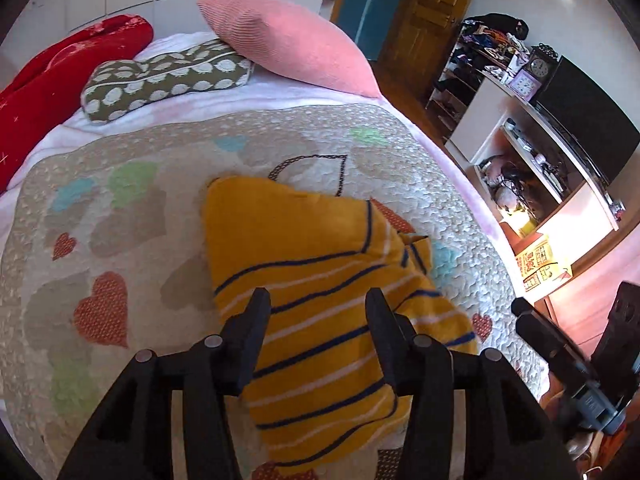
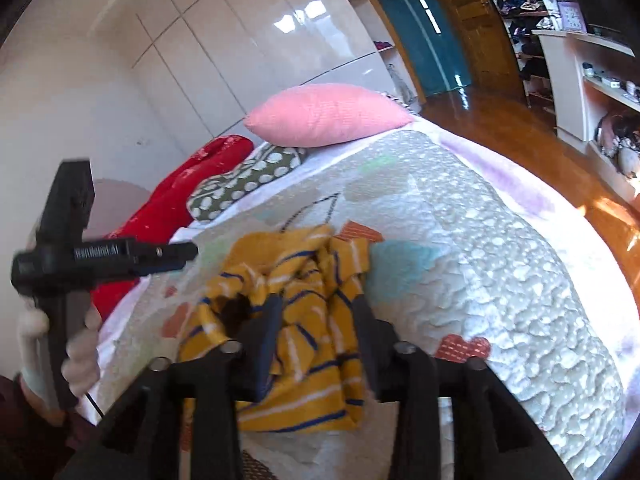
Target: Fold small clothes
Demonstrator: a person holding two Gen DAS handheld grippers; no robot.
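Observation:
A small yellow garment (image 1: 320,280) with blue and white stripes lies crumpled on the quilted bed cover (image 1: 120,208). It also shows in the right wrist view (image 2: 304,320). My left gripper (image 1: 316,300) is open and hovers over the garment's near part, holding nothing. My right gripper (image 2: 316,308) is open above the same garment, its fingers apart over the bunched cloth. The left gripper's body (image 2: 80,260) shows at the left of the right wrist view, held in a gloved hand. The right gripper's body (image 1: 580,360) shows at the lower right of the left wrist view.
A pink pillow (image 1: 288,44), a green patterned cushion (image 1: 168,80) and a red blanket (image 1: 48,92) lie at the head of the bed. White wardrobes (image 2: 240,40) stand behind. Shelves (image 1: 540,168) with clutter and a wooden floor (image 2: 520,152) lie to the right.

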